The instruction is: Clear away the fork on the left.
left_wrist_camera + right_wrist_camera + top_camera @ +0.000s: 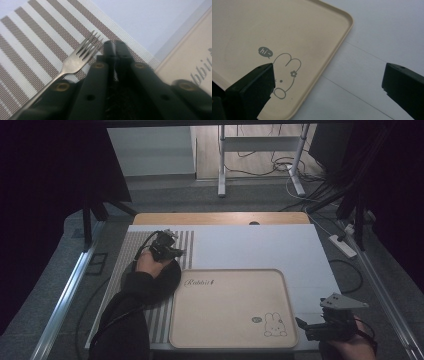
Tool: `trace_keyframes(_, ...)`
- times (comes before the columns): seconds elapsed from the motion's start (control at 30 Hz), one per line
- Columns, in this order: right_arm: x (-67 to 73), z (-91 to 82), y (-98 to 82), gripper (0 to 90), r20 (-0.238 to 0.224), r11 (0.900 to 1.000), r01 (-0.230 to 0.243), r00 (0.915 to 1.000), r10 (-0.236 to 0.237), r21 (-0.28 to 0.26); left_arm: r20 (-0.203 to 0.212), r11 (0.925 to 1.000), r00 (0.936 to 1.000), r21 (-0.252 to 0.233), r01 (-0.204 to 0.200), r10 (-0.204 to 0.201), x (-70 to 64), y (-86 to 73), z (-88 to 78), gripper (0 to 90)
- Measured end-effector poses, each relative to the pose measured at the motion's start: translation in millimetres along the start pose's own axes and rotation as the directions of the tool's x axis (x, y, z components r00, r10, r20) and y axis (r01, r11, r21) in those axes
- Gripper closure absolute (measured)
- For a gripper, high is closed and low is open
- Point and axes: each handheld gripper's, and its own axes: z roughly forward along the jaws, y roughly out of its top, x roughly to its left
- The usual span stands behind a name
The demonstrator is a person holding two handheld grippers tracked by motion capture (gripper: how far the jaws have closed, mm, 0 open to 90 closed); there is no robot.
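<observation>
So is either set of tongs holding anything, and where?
Nothing is held. The left tongs are shut beside the fork, not on it; the right tongs stand open and empty.

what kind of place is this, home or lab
Probably a lab recording setup, not a home: dark curtains flank the table, cables trail across the floor, and a power strip lies beside the table.

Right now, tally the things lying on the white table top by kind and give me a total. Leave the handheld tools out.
Silver metal fork: 1
Beige square tray with the rabbit drawing: 1
Brown-and-white striped woven placemat: 1
Total: 3
</observation>
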Motion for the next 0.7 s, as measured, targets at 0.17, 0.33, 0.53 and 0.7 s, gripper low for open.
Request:
trace_keyframes(0.17, -0.1, 0.1, 0.0, 0.0, -0.001, 1.000, -0.001, 1.0000, 0.001, 0.000, -0.002, 0.9980, 0.9998, 0.060, -0.019, 0.019, 3.5, 4.2, 14.4, 89.1)
trace_keyframes(0.33, -0.1, 0.1, 0.0, 0.0, -0.002, 1.000, -0.001, 1.0000, 0.001, 0.000, 0.017, 0.9960, 0.9997, 0.087, -0.019, 0.017, 3.5, 7.5, 25.6, 89.1)
trace_keyframes(0.53, 0.1, -0.1, -0.2, 0.0, -0.004, 1.000, 0.003, 1.0000, -0.003, 0.000, -0.030, 0.9960, 0.9995, 0.089, -0.006, 0.009, 6.3, 14.8, 35.0, 89.1)
trace_keyframes(0.7, 0.1, 0.0, -0.2, 0.0, -0.005, 1.000, 0.004, 1.0000, -0.004, 0.000, -0.072, 0.9968, 0.9973, 0.078, 0.016, -0.010, 15.8, 18.6, 37.2, 89.1)
